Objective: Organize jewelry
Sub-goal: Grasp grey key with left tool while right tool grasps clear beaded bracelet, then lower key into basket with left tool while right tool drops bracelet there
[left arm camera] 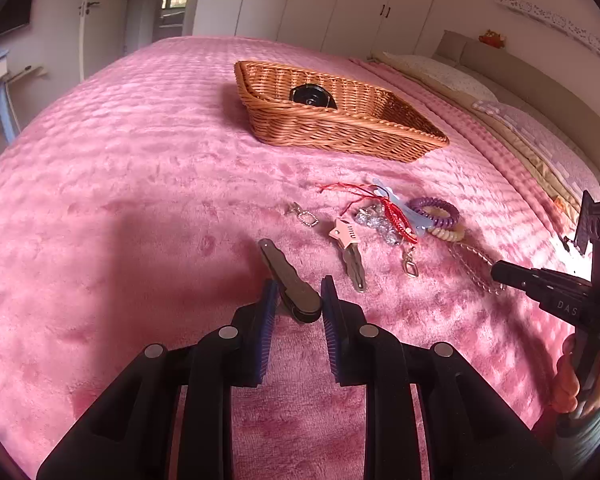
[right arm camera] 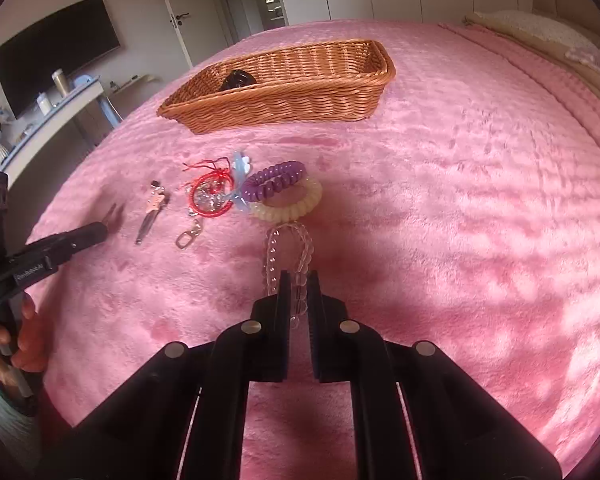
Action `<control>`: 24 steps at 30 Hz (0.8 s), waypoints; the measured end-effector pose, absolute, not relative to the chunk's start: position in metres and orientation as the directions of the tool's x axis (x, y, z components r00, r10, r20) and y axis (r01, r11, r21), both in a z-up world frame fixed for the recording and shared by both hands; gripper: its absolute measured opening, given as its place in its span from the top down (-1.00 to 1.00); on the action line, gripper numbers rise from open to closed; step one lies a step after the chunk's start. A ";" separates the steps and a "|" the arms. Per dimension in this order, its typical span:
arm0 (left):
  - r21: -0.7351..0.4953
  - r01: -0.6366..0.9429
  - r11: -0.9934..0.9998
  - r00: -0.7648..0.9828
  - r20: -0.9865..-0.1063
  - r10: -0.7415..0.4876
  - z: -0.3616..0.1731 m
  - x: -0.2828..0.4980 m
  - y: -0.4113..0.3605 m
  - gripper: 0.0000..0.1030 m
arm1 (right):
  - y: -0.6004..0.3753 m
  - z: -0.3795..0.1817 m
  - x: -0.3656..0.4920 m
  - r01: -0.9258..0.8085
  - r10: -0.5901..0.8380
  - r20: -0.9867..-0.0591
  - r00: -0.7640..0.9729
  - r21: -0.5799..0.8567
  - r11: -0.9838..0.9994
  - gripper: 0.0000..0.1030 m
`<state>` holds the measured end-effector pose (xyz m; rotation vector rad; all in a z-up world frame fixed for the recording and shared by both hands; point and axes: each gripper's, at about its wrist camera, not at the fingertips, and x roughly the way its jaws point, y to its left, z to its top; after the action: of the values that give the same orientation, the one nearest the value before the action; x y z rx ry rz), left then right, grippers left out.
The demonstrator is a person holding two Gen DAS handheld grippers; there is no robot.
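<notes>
My left gripper (left arm camera: 300,290) is open, its blue pads either side of the near end of a dark brown hair clip (left arm camera: 288,276) lying on the pink bedspread. My right gripper (right arm camera: 299,280) is shut on a clear bead bracelet (right arm camera: 271,248), whose loop runs forward over the bedspread. Ahead lie a purple coil hair tie (right arm camera: 276,178), a cream coil tie (right arm camera: 296,206), a red string bracelet (right arm camera: 210,196), a pink star clip (left arm camera: 346,236), a small ring charm (left arm camera: 306,216) and a metal clasp (left arm camera: 410,266). A wicker basket (left arm camera: 340,128) holds a black round item (left arm camera: 312,96).
The pink bedspread (left arm camera: 140,200) covers a large bed. Pillows (left arm camera: 520,120) and a headboard lie to the right in the left wrist view. A desk with bottles (right arm camera: 60,96) and a wall TV (right arm camera: 56,52) stand past the bed's left edge.
</notes>
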<state>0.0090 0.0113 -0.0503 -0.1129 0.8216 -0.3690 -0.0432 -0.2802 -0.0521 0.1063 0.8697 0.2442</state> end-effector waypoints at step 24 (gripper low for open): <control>-0.188 0.434 0.881 0.705 -0.538 -0.462 0.036 0.027 -0.020 0.59 | -0.252 0.065 -0.028 -0.248 0.284 -0.585 0.760 0.143 0.958 0.88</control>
<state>0.0271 -0.0197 0.0357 -0.0483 0.6112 -0.4984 -0.0278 -0.2520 0.0645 0.0583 0.6458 0.2899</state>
